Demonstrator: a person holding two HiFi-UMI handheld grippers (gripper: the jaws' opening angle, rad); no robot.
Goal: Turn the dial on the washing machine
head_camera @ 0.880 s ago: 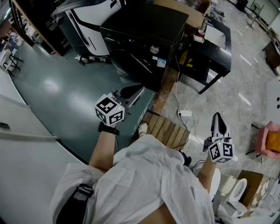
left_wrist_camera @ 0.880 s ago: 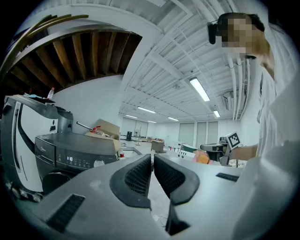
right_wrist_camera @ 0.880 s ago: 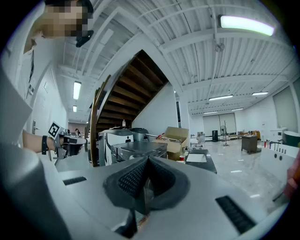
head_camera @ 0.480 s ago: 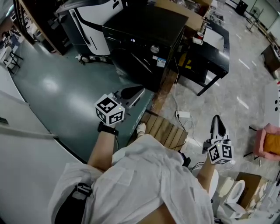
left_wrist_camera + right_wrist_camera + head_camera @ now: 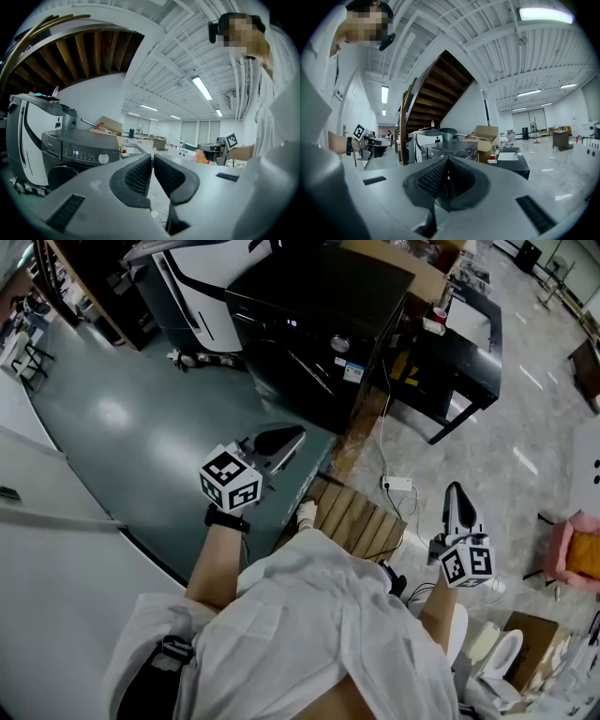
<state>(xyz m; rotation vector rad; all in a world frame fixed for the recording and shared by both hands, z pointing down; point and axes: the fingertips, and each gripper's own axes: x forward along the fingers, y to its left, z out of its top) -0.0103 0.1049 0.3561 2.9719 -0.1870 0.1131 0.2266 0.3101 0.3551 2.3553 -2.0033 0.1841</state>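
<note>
1. Left tool (image 5: 152,161) fills the foreground, jaws drawn together with only a sliver between, nothing gripped.
2. Off to the left, well apart, stands the dark washing machine (image 5: 70,140), its display (image 5: 77,153) lit.
3. Its silver dial (image 5: 103,159) sits just right of those lights.
4. A cardboard box (image 5: 111,125) shows behind it.

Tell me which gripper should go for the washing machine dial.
Left. The left gripper points toward the washing machine and is nearer its dial; the right gripper hangs farther off.

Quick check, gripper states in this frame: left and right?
Left gripper: closed but for a thin slit, holding nothing.
Right gripper: closed, holding nothing.
</note>
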